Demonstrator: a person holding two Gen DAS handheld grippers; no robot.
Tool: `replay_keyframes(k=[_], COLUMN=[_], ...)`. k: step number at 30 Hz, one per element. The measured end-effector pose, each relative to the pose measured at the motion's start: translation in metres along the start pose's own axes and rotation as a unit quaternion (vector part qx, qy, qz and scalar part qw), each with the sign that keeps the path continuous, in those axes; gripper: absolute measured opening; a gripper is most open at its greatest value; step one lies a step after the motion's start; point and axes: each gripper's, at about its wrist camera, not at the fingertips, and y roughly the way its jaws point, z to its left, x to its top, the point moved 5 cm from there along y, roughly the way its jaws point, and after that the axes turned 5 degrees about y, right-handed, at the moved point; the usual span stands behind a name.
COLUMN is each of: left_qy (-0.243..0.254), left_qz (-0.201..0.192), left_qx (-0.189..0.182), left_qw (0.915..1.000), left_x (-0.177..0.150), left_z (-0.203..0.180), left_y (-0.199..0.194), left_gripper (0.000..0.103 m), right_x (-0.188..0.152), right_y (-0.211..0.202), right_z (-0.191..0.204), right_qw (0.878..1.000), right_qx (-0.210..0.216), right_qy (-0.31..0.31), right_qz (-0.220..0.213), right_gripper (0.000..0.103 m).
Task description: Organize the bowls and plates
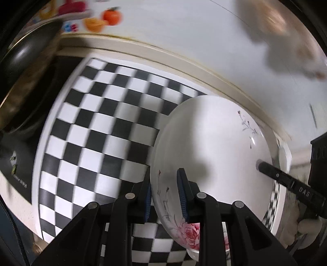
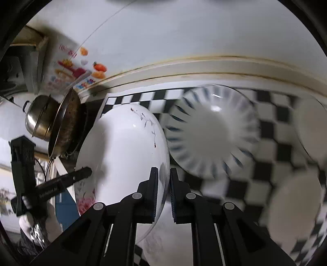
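A white plate with pink rose print [image 1: 214, 147] is held up above the checkered mat [image 1: 98, 126]. My left gripper [image 1: 165, 194] is shut on its near rim, one finger on each face. My right gripper [image 2: 163, 188] is shut on the opposite rim of the same plate [image 2: 122, 155]. The right gripper's finger shows in the left wrist view [image 1: 286, 180], touching the plate's far edge. A white bowl with blue stripes [image 2: 212, 131] lies on the mat just right of the plate. Two plain white dishes [image 2: 296, 208] sit blurred at the right.
A dark wok [image 2: 67, 122] and a steel pot [image 2: 40, 118] stand on the stove at the left. A white wall with a fruit sticker [image 1: 108, 18] runs behind the counter's cream edge [image 1: 184, 59].
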Motion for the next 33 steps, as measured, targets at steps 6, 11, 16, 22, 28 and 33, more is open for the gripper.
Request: replay_keyframes(k=[6, 11, 16, 22, 28, 33], left_qy=[0.072, 0.119, 0.148, 0.154, 0.168, 0.177], left_qz=[0.024, 0.049, 0.080, 0.101, 0.111, 0.121], left_qx=[-0.019, -0.021, -0.009, 0.002, 0.015, 0.022], left_qw=[0.9969, 0.9915, 0.9858, 0.9828, 0.9794, 0.9765], left_x=[-0.020, -0.045, -0.067, -0.084, -0.095, -0.103], left_z=[-0.051, -0.078, -0.085, -0.083, -0.083, -0.084], left_y=[0.017, 0.031, 0.054, 0.066, 0.072, 0.077], left_gripper=[0.021, 0.021, 0.021, 0.021, 0.021, 0.021], right_x=[-0.075, -0.132, -0.174, -0.197, -0.199, -0.201], right_y=[-0.045, -0.048, -0.037, -0.029, -0.019, -0.015], right_z=[-0.049, -0.085, -0.103, -0.112, -0.110, -0.113], right_qw=[0.998, 0.993, 0.988, 0.986, 0.986, 0.985], right_qx=[-0.022, -0.032, -0.035, -0.038, -0.051, -0.058], right_qy=[0.060, 0.115, 0.150, 0.163, 0.162, 0.165], right_qz=[-0.028, -0.027, -0.015, -0.011, -0.001, 0.004], right_gripper=[0.013, 0.013, 0.013, 0.013, 0.013, 0.013])
